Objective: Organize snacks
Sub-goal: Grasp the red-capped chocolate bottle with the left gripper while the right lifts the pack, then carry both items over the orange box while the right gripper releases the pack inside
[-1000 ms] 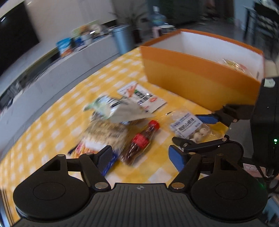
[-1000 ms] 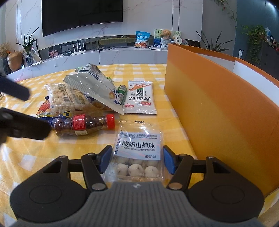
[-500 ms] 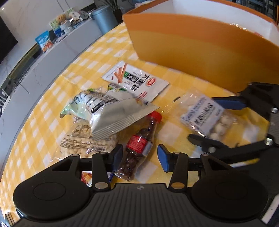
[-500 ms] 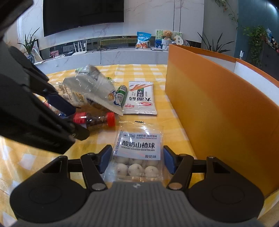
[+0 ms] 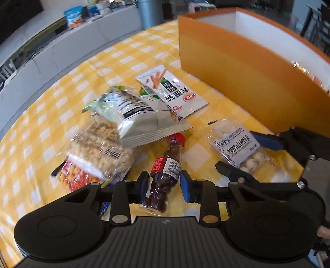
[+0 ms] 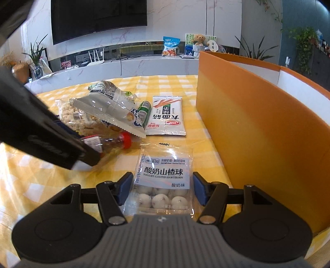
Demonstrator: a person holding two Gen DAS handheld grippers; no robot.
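Snacks lie on a yellow checked tablecloth (image 5: 61,99) beside an orange box (image 5: 247,68). My left gripper (image 5: 164,183) is open, its fingers straddling a small bottle of dark candies with a red cap (image 5: 165,171). My right gripper (image 6: 162,187) is open around a clear pack of yogurt-coated hawthorn balls (image 6: 163,181), which also shows in the left wrist view (image 5: 237,150). A silver chip bag (image 5: 140,117) lies on a puffed-snack bag (image 5: 99,152). A white noodle-stick packet (image 5: 171,90) lies near the box.
The orange box (image 6: 257,127) stands close on the right, a wrapped snack visible inside it (image 5: 301,68). A red-blue packet (image 5: 76,175) sticks out under the pile. A low white cabinet (image 6: 144,64) with a TV (image 6: 99,18) runs behind the table.
My left gripper has swung over and come down around the candy bottle, its jaws narrower than before. My right gripper has stayed open around the hawthorn pack.
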